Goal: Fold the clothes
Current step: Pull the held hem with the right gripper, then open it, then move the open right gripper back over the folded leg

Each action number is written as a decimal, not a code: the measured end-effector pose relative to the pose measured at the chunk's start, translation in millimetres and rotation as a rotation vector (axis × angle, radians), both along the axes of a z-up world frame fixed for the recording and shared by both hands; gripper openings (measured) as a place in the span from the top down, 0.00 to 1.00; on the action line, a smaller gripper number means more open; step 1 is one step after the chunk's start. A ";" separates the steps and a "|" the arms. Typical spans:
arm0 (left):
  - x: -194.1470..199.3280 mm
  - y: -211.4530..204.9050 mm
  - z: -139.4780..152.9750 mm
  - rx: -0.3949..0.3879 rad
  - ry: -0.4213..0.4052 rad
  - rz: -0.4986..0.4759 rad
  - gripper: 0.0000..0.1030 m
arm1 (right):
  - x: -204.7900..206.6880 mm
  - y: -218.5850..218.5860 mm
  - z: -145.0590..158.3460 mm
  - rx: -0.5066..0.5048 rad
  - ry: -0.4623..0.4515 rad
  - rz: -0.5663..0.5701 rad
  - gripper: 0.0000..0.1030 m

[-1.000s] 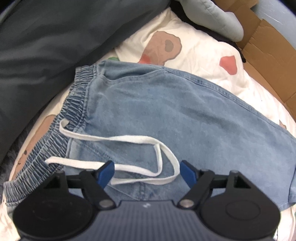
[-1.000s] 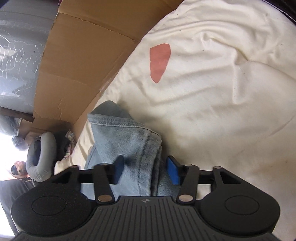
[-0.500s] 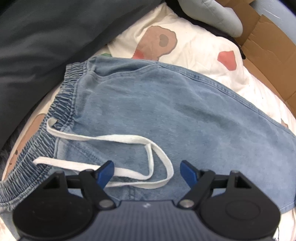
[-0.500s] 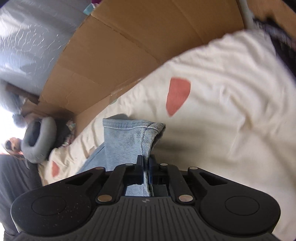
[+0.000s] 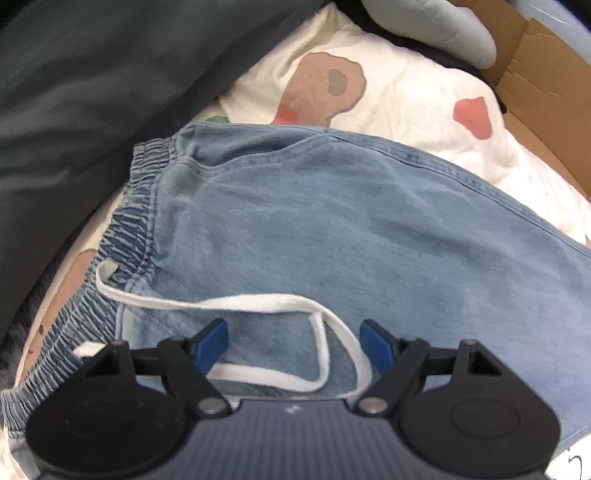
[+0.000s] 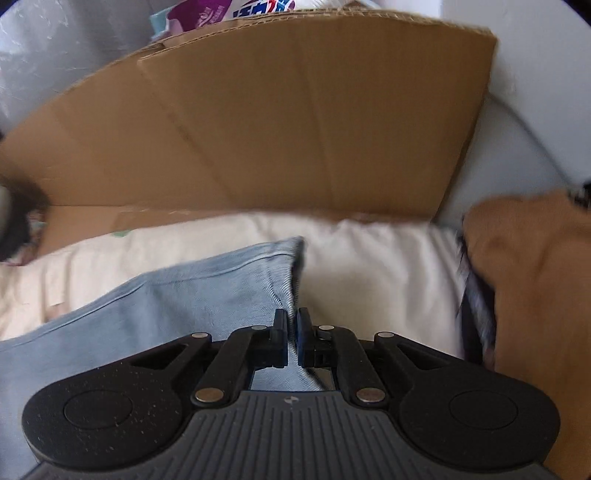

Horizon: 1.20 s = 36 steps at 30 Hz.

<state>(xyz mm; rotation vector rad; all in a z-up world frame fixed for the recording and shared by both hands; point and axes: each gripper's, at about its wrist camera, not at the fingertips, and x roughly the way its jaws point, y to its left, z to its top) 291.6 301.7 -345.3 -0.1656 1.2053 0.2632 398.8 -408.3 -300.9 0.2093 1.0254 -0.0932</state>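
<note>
Nearest in the left wrist view: left tool (image 5: 293, 341), released, blue pads wide apart, hovering just above the denim trousers (image 5: 332, 236) near the waistband, nothing between the pads but a loop of white drawstring (image 5: 258, 303) lying loose on the cloth. Lower run of that drawstring partly hidden behind the tool's black body; one end poking out at the left beside the elastic waistband (image 5: 129, 236). Trousers spread flat on a cream bedsheet (image 5: 417, 92) printed with brown and red shapes; right end of the leg cut off by the frame edge. Farther back, a dark grey bedcover (image 5: 92, 81) on the left and a pale blue cushion (image 5: 450, 29) at the top, only partly seen. Nearest in the right wrist view: right tool (image 6: 292, 338), clenched on the hem end of the trouser leg, a thin fold of denim pinched between the closed pads, the cloth lifted off the sheet and trailing away to the left. Whole view smeared by blur. Beyond, a cardboard panel (image 6: 277, 122) standing behind the bed; a tan blurred shape (image 6: 535, 295) at the right edge, too smeared to identify.
</note>
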 end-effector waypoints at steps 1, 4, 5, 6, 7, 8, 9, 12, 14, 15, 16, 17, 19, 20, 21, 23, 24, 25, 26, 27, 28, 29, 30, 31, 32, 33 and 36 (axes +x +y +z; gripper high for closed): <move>1.3 0.1 -0.5 0.002 0.002 0.000 0.22 | 5.6 0.5 -1.6 -0.030 0.000 0.006 0.98; 5.8 -0.5 -0.7 0.012 0.005 -0.015 0.22 | 21.3 3.6 -6.3 -0.111 0.008 0.017 0.98; 7.7 -0.7 -0.9 0.019 0.003 -0.022 0.22 | 25.7 3.8 -7.4 -0.132 0.010 0.018 0.98; 9.7 -0.7 -1.1 0.026 0.002 -0.029 0.22 | 29.1 4.0 -8.5 -0.145 0.014 0.016 0.98; 11.5 -0.2 -1.7 0.029 0.001 -0.031 0.22 | 31.3 2.6 -9.7 -0.158 0.019 0.017 0.98; 13.2 0.6 -2.5 0.031 0.001 -0.030 0.22 | 33.5 1.2 -10.9 -0.170 0.023 0.017 0.99; 14.9 1.4 -3.2 0.033 0.000 -0.030 0.22 | 35.6 -0.2 -12.1 -0.182 0.028 0.018 0.99; 19.8 3.4 -4.5 0.034 -0.009 -0.035 0.22 | 40.2 1.0 -16.4 -0.219 0.030 0.017 0.99; 23.1 4.6 -5.2 0.035 -0.017 -0.038 0.22 | 45.9 4.1 -20.1 -0.232 0.031 0.008 0.99; 24.7 5.2 -5.6 0.035 -0.020 -0.040 0.22 | 48.5 3.9 -22.7 -0.233 0.032 0.004 0.99; 26.8 5.7 -5.6 0.035 -0.026 -0.039 0.22 | 51.0 3.4 -25.4 -0.231 0.035 -0.001 0.99; 29.3 6.0 -5.6 0.034 -0.030 -0.035 0.22 | 53.0 0.9 -28.1 -0.207 0.044 -0.017 0.98; 36.2 6.4 -4.5 0.030 -0.030 -0.030 0.22 | 53.3 -1.2 -28.6 -0.185 0.038 -0.024 0.96; 39.3 5.5 -2.6 0.029 -0.035 -0.036 0.23 | 48.8 0.0 -23.7 -0.191 0.025 -0.018 0.94; 42.7 4.2 0.0 0.027 -0.043 -0.048 0.24 | 44.3 1.1 -18.7 -0.197 0.013 -0.013 0.93; 49.6 1.4 5.3 0.024 -0.058 -0.077 0.28 | 35.1 3.2 -9.0 -0.205 -0.011 -0.001 0.90; 53.0 0.3 7.5 0.019 -0.064 -0.083 0.28 | 28.8 2.3 -6.7 -0.184 -0.012 0.010 0.90; 56.1 -0.5 9.5 0.013 -0.071 -0.084 0.28 | 22.5 2.2 -5.6 -0.179 -0.008 0.020 0.90; 58.7 -1.2 11.1 0.007 -0.078 -0.083 0.28 | 14.4 2.0 -4.8 -0.175 -0.004 0.024 0.90; 61.1 -2.1 12.3 0.002 -0.084 -0.082 0.28 | 5.7 1.2 -4.8 -0.160 -0.004 0.025 0.90; 63.4 -4.0 12.6 0.000 -0.085 -0.085 0.28 | -3.0 0.6 -5.0 -0.144 -0.003 0.025 0.90; 65.6 -6.3 12.4 -0.001 -0.084 -0.092 0.29 | -11.3 1.1 -6.5 -0.128 0.000 0.029 0.90; 68.0 -8.9 11.1 0.000 -0.082 -0.100 0.30 | -19.6 1.8 -8.0 -0.112 0.005 0.033 0.90; 70.6 -11.6 9.1 0.000 -0.077 -0.110 0.30 | -27.2 4.5 -10.3 -0.106 0.016 0.041 0.89; 73.2 -14.3 7.2 0.001 -0.073 -0.120 0.31 | -34.8 7.2 -12.7 -0.102 0.027 0.049 0.86; 75.8 -17.4 4.4 -0.002 -0.068 -0.128 0.31 | -42.0 9.5 -15.7 -0.105 0.038 0.052 0.84; 82.6 -27.7 -4.4 -0.025 -0.053 -0.170 0.31 | -61.1 12.0 -27.8 -0.114 0.069 0.066 0.70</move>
